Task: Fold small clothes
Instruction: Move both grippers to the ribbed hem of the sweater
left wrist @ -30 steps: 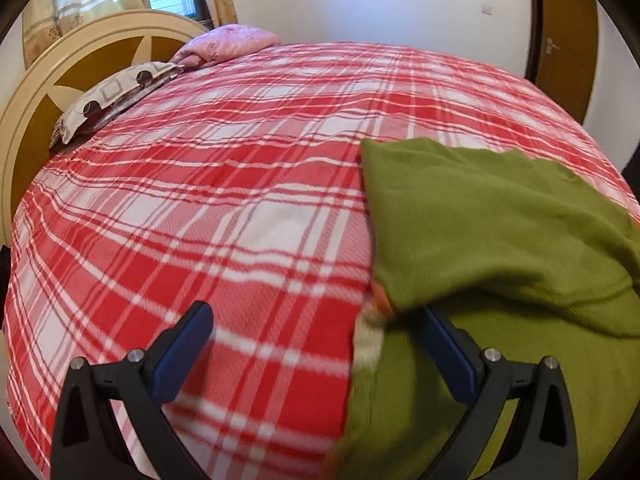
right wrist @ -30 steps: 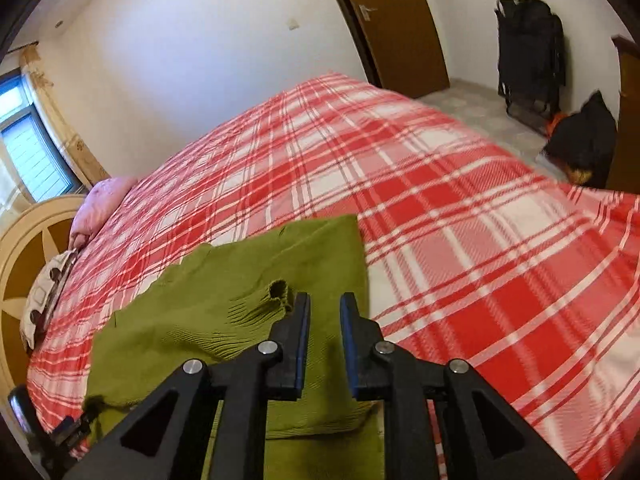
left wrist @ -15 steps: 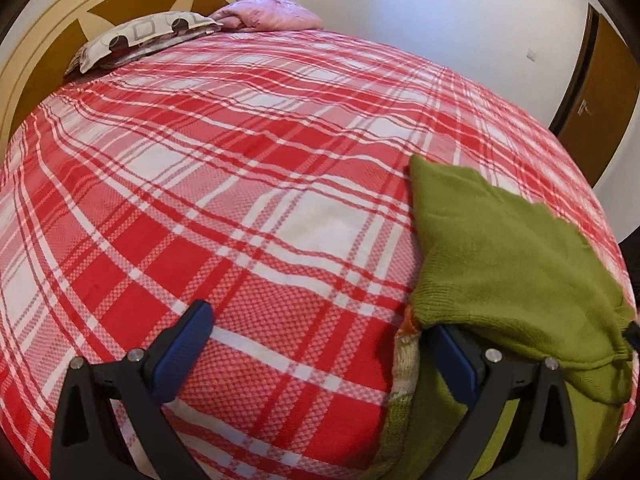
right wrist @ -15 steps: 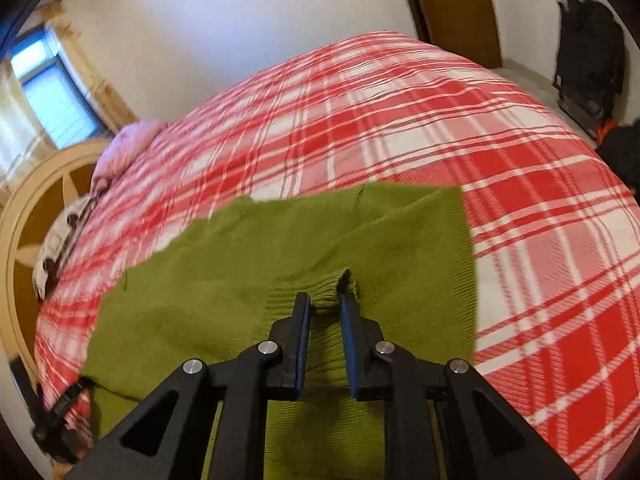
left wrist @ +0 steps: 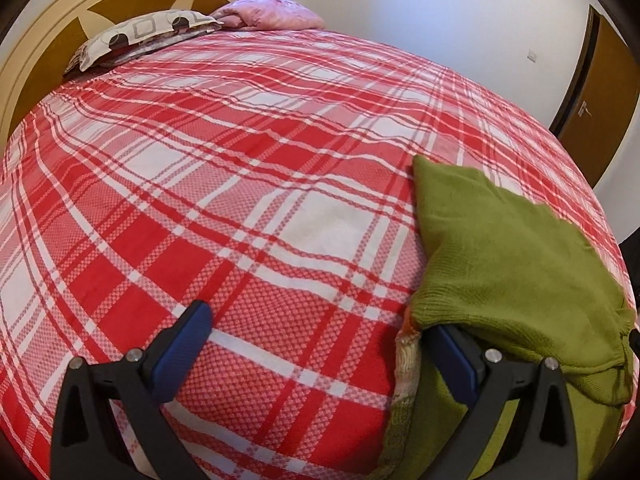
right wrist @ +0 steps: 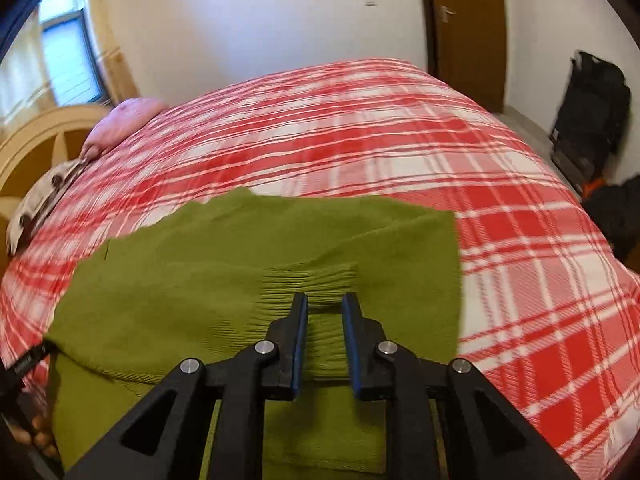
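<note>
A green knitted sweater (right wrist: 248, 280) lies on the red and white plaid bedspread (right wrist: 400, 132), its upper part folded over the lower part. My right gripper (right wrist: 324, 304) sits low over the ribbed cuff (right wrist: 312, 280), jaws a little apart with the ribbed knit lying between them. My left gripper (left wrist: 320, 332) is wide open at the sweater's left edge (left wrist: 404, 360). Its right finger (left wrist: 452, 356) is tucked under the folded flap (left wrist: 500, 264), and its left finger (left wrist: 182, 344) rests over bare bedspread.
A cream and brown headboard (left wrist: 100, 4) stands at the far end with a patterned pillow (left wrist: 140, 40) and a pink pillow (left wrist: 272, 14). A brown door (right wrist: 468, 24) is at the back, black bags (right wrist: 588, 116) stand on the floor to the right.
The right gripper carried the ribbed cuff down across the sweater, lowered it flat and its jaws have parted. The left gripper stayed open under the fold and tilted.
</note>
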The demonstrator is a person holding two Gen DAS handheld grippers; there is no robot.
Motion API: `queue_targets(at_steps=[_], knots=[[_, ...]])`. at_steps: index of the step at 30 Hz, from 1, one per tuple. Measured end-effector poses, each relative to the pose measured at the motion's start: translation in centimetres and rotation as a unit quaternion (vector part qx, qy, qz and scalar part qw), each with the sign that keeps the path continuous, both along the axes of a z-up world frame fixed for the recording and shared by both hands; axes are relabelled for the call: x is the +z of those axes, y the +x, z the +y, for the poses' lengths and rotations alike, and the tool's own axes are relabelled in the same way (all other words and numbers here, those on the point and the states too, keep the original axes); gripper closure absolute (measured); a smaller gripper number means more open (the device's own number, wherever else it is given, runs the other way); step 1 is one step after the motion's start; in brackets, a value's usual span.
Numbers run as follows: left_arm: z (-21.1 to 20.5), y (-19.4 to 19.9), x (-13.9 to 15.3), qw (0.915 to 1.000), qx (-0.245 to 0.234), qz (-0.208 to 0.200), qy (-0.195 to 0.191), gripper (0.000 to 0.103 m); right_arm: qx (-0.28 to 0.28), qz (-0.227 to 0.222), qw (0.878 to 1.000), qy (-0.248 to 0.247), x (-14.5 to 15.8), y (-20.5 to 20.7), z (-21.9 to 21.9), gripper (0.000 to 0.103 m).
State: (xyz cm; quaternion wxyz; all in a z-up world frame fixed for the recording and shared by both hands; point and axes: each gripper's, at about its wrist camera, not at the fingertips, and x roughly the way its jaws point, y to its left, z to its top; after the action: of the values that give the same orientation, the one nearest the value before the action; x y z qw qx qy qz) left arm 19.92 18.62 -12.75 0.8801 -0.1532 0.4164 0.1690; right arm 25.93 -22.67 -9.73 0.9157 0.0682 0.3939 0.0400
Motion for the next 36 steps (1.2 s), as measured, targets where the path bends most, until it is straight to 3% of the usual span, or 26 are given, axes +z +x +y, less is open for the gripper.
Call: queue_targets(at_steps=[2,4,7,9,11,14,16,17,18,20,25,30,33,36], knots=[[0.0,0.0,0.0,1.0,-0.004,0.002,0.001,0.0,0.01,0.035,0.999,0.008,-1.8,1.3,0.6,0.085],[0.0,0.0,0.1,0.9999,-0.013,0.005,0.003,0.0,0.004,0.013,1.0,0.008,-1.9,1.6,0.4,0.085],[-0.2,-0.6,0.8,0.9992,-0.037,0.009,0.01,0.0,-0.007,0.031,0.999,0.006,-1.4,1.6,0.0,0.085],[-0.5,-1.9,1.7,0.9977,-0.053,0.003,0.041,0.0,-0.031,0.03,0.999,-0.003,0.1,-0.1,-0.7,0.085],[-0.2,-4.0,3.3,0.994,-0.074,-0.023,0.077,0.0,-0.014,0.008,1.0,0.021,1.9,-2.5,-1.4,0.085],[0.8,-6.7,5.0,0.9873,-0.123,-0.053,0.086,0.0,-0.005,-0.023,0.999,0.034,4.5,-7.3,-3.2,0.082],[1.5,-8.9,5.9,0.981,-0.155,-0.065,0.097,0.0,-0.003,-0.034,0.999,0.042,5.9,-10.9,-4.5,0.055],[1.6,-9.9,6.2,0.9778,-0.167,-0.069,0.105,0.0,-0.007,-0.042,0.998,0.048,6.6,-13.0,-5.4,0.048],[1.6,-10.4,6.4,0.9756,-0.176,-0.072,0.11,0.0,-0.012,-0.046,0.998,0.052,7.1,-14.6,-6.0,0.042],[1.6,-12.9,6.6,0.9672,-0.21,-0.081,0.118,0.0,-0.017,-0.051,0.996,0.066,8.0,-18.0,-7.4,0.041],[0.9,-16.6,5.9,0.9532,-0.284,-0.082,0.065,0.0,0.0,-0.017,0.992,0.127,8.2,-25.5,-10.4,0.041],[-1.8,-20.3,4.1,0.9374,-0.341,-0.066,0.029,0.0,0.031,0.042,0.996,0.069,5.9,-30.7,-8.5,0.041],[-3.5,-21.6,2.9,0.9319,-0.359,-0.046,0.018,0.0,0.062,0.074,0.992,0.075,3.9,-32.8,-6.3,0.041],[-4.5,-22.6,2.0,0.9272,-0.373,-0.029,-0.022,0.0,0.108,0.114,0.986,0.051,1.9,-33.0,-2.1,0.041]])
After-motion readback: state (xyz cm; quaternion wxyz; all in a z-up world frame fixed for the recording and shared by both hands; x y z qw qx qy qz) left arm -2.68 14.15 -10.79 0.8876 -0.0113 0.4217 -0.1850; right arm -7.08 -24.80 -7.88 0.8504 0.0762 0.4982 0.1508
